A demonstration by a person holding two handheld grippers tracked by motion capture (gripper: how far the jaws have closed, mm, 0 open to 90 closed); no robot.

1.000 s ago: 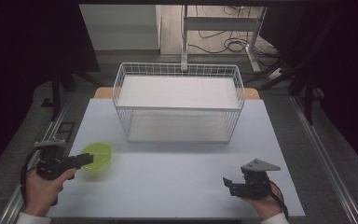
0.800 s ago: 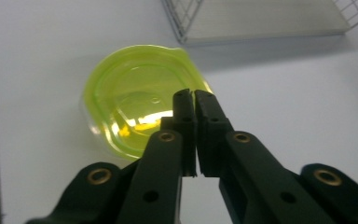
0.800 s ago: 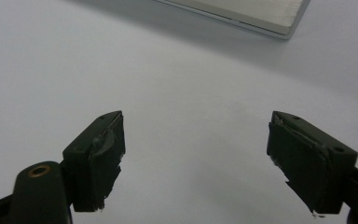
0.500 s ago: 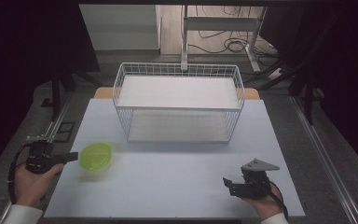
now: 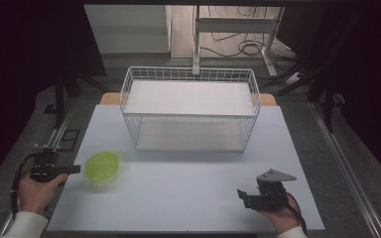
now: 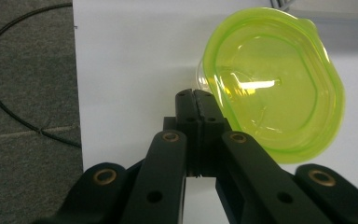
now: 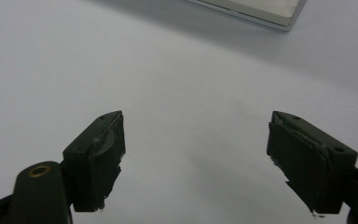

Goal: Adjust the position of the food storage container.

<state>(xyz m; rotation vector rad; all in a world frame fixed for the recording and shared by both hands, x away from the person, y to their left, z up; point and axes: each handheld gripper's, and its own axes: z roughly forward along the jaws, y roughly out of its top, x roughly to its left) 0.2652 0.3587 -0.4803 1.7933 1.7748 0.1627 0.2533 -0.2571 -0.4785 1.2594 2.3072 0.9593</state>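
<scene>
A clear tub with a lime-green lid (image 5: 102, 166) sits on the white table (image 5: 188, 183) at the front left. My left gripper (image 5: 75, 169) lies just left of it at the table's edge, held in a hand. In the left gripper view its jaws are pressed together with nothing between them, and the left gripper's tips (image 6: 194, 93) are beside the rim of the green-lidded tub (image 6: 272, 84). My right gripper (image 5: 243, 195) rests at the front right. In the right gripper view, the right gripper (image 7: 196, 135) stands open over bare table.
A white wire basket (image 5: 191, 115) with nothing in it stands at the back middle of the table; its base edge (image 7: 261, 11) crosses the top of the right gripper view. Grey floor and a black cable (image 6: 9, 93) lie past the table's left edge.
My left gripper has drawn back to the left, from over the green-lidded tub to the table's edge. The tub and the right gripper have stayed put.
</scene>
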